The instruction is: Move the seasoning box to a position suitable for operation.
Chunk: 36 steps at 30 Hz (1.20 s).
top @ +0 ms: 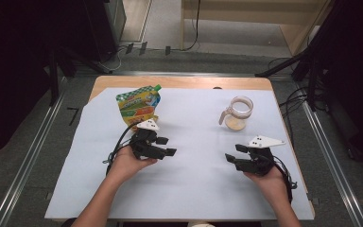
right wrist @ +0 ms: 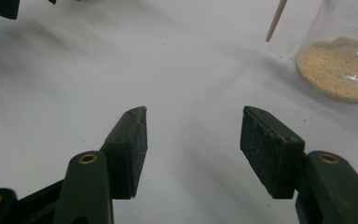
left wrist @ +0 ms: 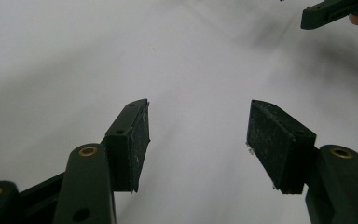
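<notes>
pouch lies flat at far left of the sheet, just beyond left gripper; soft, light, crinkly, best pinched at an edge. glass jar of crumbs, far right, fragile and slick. right gripper and left both spread, empty

You find no text you can read here. The pouch at the far left of the table carries bright green, yellow and orange printing with what looks like a label band, but its letters are too small and blurred for you to make out. The glass jar bears no label, number or sign that you can see.
</notes>
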Available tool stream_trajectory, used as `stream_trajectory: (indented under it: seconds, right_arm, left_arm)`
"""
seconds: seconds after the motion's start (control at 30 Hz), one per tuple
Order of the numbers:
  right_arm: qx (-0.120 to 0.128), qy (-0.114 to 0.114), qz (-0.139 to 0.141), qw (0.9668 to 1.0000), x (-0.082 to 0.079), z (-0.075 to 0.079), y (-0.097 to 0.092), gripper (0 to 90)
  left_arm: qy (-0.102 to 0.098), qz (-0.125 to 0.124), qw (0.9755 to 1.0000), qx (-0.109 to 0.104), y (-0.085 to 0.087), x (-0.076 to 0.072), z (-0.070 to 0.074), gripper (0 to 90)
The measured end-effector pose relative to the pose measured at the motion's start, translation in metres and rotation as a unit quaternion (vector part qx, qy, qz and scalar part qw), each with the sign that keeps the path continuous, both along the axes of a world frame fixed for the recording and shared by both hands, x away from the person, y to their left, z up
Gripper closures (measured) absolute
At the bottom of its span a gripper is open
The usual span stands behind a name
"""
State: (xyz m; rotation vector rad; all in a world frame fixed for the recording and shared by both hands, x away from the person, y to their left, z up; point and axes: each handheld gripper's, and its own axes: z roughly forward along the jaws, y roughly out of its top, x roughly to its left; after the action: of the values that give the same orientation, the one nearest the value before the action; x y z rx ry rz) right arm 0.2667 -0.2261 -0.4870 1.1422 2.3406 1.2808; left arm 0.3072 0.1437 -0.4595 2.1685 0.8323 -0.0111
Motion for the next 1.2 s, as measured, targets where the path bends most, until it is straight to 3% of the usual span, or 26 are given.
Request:
stream_trajectory:
  seconds: [0.8,0.83,0.93,1.1,1.2]
  right_arm:
    - [0.001,0.0,-0.015,0.9999,0.001,-0.001,-0.008,38.8]
    - [-0.011,-0.002,-0.026,0.9996,0.003,-0.003,-0.01,37.8]
    - [-0.012,0.0,-0.037,0.9992,0.005,-0.005,-0.013,37.0]
    - [0.01,0.007,-0.066,0.9977,0.014,-0.006,-0.019,33.7]
    - [-0.002,0.015,-0.077,0.9969,0.022,-0.007,-0.022,31.8]
  left_arm:
    - [-0.002,-0.017,0.9998,0.013,-0.006,-0.002,0.001,39.7]
    - [0.002,-0.019,0.9998,0.002,-0.005,-0.002,0.001,38.8]
    - [0.001,-0.017,0.9998,0.003,-0.005,-0.002,0.003,38.3]
    - [0.001,-0.02,0.9998,0.008,-0.005,-0.002,0.003,38.3]
    - [-0.003,-0.024,0.9996,0.012,-0.005,-0.002,0.002,38.2]
